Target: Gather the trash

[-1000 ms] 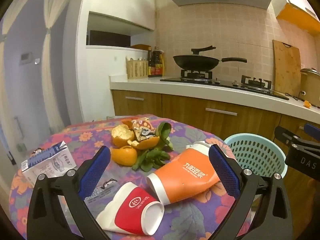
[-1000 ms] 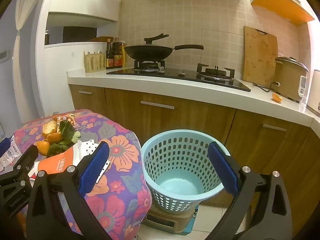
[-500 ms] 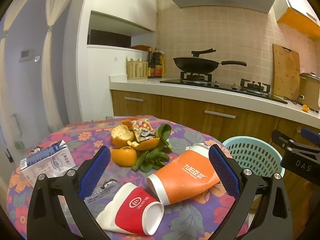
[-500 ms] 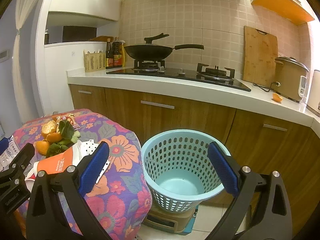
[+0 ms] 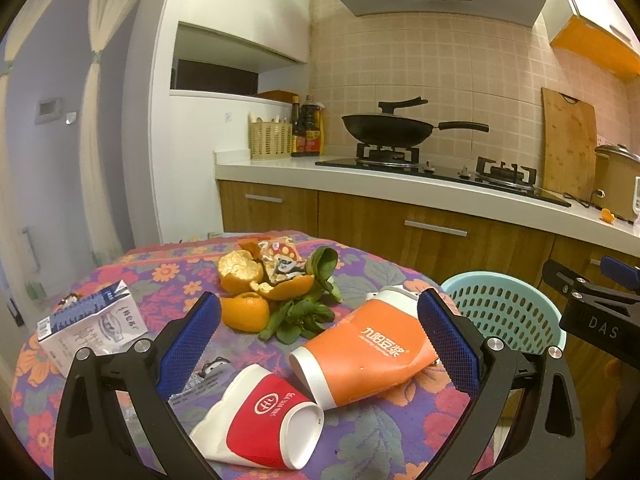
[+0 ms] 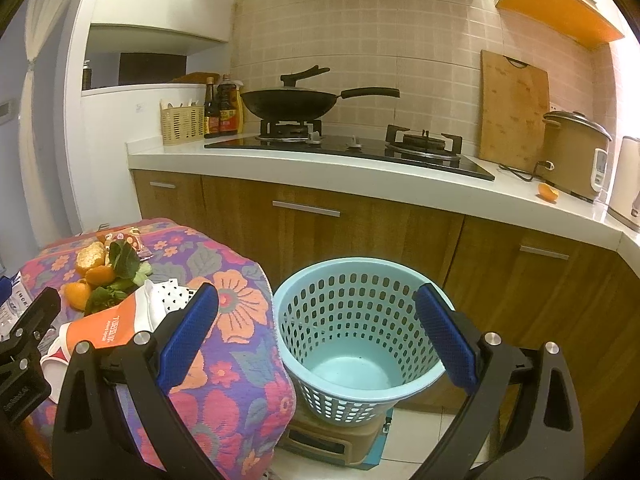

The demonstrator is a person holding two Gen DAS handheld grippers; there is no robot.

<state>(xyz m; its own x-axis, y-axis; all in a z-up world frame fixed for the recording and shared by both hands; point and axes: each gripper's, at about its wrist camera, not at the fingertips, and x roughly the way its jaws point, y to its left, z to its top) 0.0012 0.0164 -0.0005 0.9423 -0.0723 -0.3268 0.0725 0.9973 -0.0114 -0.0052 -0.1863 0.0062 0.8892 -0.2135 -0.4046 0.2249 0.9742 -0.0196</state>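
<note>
black wok (image 5: 387, 129), cutting board (image 6: 513, 107), rice cooker (image 6: 574, 154)

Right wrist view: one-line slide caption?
Open right gripper hovers over the empty blue basket beside the trash-strewn floral table.

Orange-and-white cup (image 5: 372, 354), red-and-white cup (image 5: 266, 414), pale blue basket (image 6: 360, 334), floral tablecloth (image 6: 240, 364)

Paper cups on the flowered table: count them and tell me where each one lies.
2. The large orange paper cup lies on its side near the table's right edge, beside the pale blue basket. The smaller red paper cup lies on its side just in front. Others may be hidden.
</note>
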